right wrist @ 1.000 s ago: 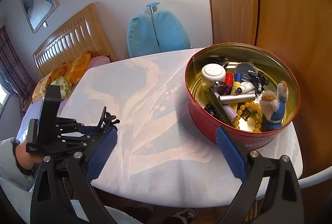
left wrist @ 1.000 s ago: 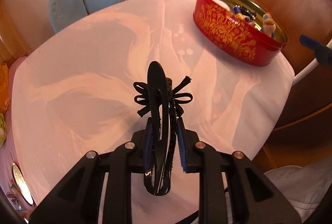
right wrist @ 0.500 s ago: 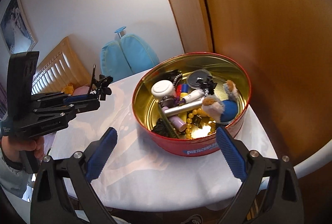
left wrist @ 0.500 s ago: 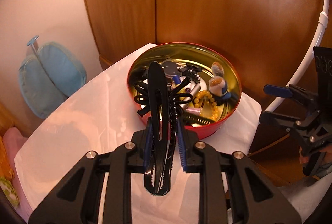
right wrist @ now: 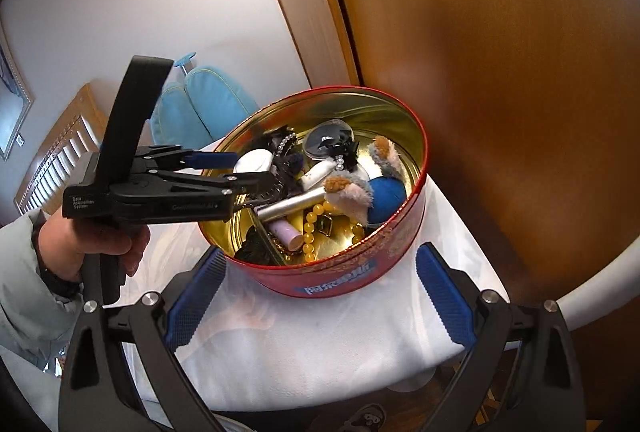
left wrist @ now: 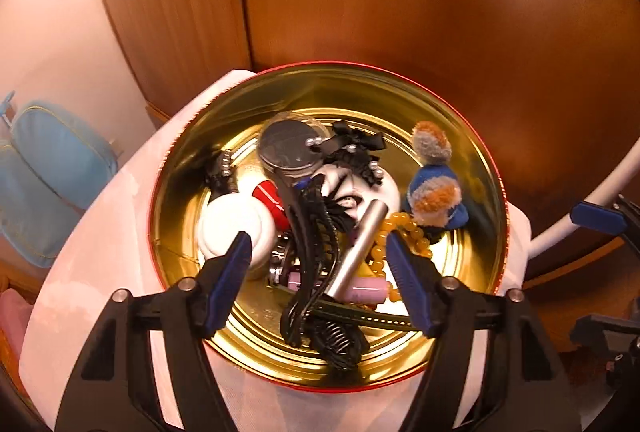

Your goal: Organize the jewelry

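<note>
We see a white table (right wrist: 304, 364) across the lower half of the right wrist frame, bearing a round red tin (left wrist: 476, 167) with a gold interior at frame centre. Our left gripper (left wrist: 320, 252) hangs over the tin, its jaws opening; the long black hair clip (left wrist: 308, 232) lies between them, free of both pads, resting on the tin's contents. Our right gripper (right wrist: 320, 296) sits at lower centre of its frame, released and empty, just short of the tin's near wall. Inside the tin: a blue plush toy (left wrist: 436, 191) at right, a white round case (left wrist: 236, 224) at left, a silver tube (left wrist: 360, 248), and yellow beads (left wrist: 404, 228).
</note>
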A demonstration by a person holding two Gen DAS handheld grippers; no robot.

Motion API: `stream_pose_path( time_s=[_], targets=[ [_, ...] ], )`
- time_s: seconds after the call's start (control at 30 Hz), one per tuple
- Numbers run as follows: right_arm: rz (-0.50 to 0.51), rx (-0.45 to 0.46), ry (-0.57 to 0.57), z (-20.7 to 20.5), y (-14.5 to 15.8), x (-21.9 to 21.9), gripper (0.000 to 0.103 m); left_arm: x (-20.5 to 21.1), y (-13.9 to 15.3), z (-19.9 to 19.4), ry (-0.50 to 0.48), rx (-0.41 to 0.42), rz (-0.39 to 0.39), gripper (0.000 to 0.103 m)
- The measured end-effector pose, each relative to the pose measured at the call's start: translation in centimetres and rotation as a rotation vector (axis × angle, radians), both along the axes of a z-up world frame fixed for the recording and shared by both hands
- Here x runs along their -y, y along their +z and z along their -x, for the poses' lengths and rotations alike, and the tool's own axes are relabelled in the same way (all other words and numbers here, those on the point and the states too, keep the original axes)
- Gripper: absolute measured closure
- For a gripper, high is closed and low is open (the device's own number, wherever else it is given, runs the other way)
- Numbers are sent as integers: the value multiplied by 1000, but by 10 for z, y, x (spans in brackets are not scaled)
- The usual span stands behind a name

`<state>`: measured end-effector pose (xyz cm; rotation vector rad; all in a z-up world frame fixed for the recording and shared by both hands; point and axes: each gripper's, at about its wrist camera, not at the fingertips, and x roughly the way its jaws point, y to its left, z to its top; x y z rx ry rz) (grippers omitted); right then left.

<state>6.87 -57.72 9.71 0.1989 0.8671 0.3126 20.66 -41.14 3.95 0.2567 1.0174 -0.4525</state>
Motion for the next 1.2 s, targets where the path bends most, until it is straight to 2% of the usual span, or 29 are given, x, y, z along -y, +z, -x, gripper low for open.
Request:
stream_pose_path(
  time_s=[0.1, 0.2, 0.27, 0.3, 0.53, 0.6, 0.63, 0.83, 1.2],
  targets=[
    [-10, 14, 15, 1, 5, 0, 6, -7, 10, 11, 52, 43, -3, 34],
    [-1, 36, 52, 2, 10, -4, 6, -20, 29, 30, 125, 121, -5, 34],
    [12, 49, 77, 5, 14, -6, 6, -30, 44, 48, 161, 186, -17, 29],
    [22, 56, 87, 6, 16, -8, 6, -33, 50, 56, 175, 214, -25, 22],
    [82, 94, 145, 26, 22, -11, 6, -38, 78, 107, 213, 375, -5, 14],
    [92, 91, 149, 32, 22, -9, 6, -34, 75, 114, 195, 364, 24, 14],
    [94, 87, 149, 35, 20, -8, 6, -27, 71, 114, 162, 328, 36, 14],
    [118, 71, 146, 46, 19, 0, 6, 4, 57, 106, 108, 238, -20, 14],
    [105, 75, 140, 51, 21, 2, 6, 9, 57, 112, 72, 202, -71, 14]
  ],
)
